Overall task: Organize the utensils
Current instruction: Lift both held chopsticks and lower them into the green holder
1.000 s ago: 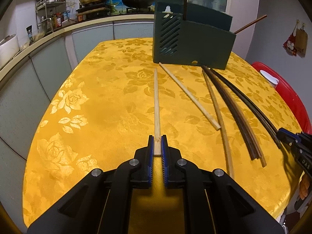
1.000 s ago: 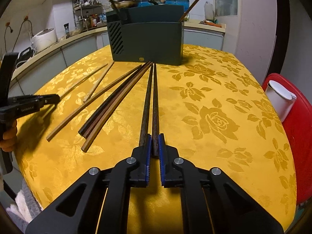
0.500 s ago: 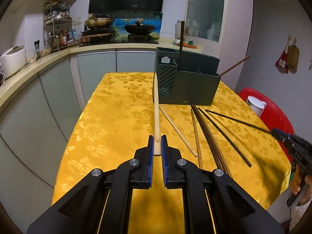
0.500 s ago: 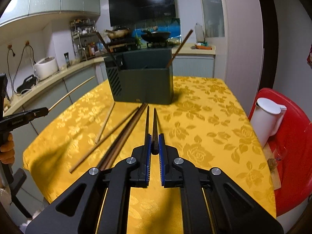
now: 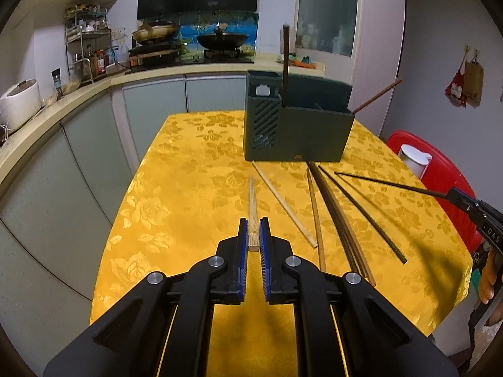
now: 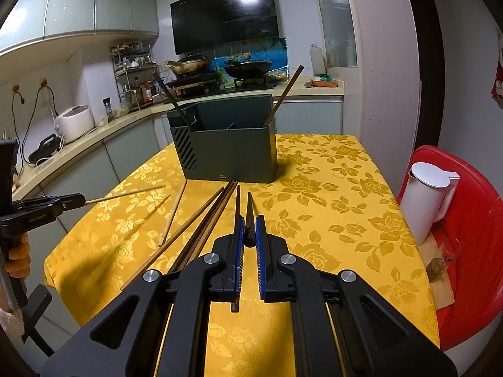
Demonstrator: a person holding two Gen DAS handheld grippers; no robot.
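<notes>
My left gripper [image 5: 253, 220] is shut on the near end of a light bamboo chopstick [image 5: 251, 198], held in the air above the yellow tablecloth [image 5: 188, 194]. My right gripper [image 6: 248, 218] is shut on a dark chopstick [image 6: 249, 210], also lifted. Each gripper shows in the other's view: the right gripper [image 5: 454, 194] at the far right, the left gripper [image 6: 80, 201] at the far left. The dark green utensil holder [image 5: 298, 128] [image 6: 226, 154] stands at the table's far side, with one dark and one brown chopstick in it. Several light and dark chopsticks [image 5: 338, 216] [image 6: 201, 226] lie before it.
A white jug [image 6: 429, 201] stands on a red seat [image 6: 471, 251] right of the table. A kitchen counter [image 5: 63, 106] with a rice cooker [image 6: 74, 122] runs along the left and back. A person's hand [image 6: 19, 257] holds the left gripper's handle.
Both grippers have risen from the table, each lifting its chopstick off the cloth. Over the last half second they have barely moved.
</notes>
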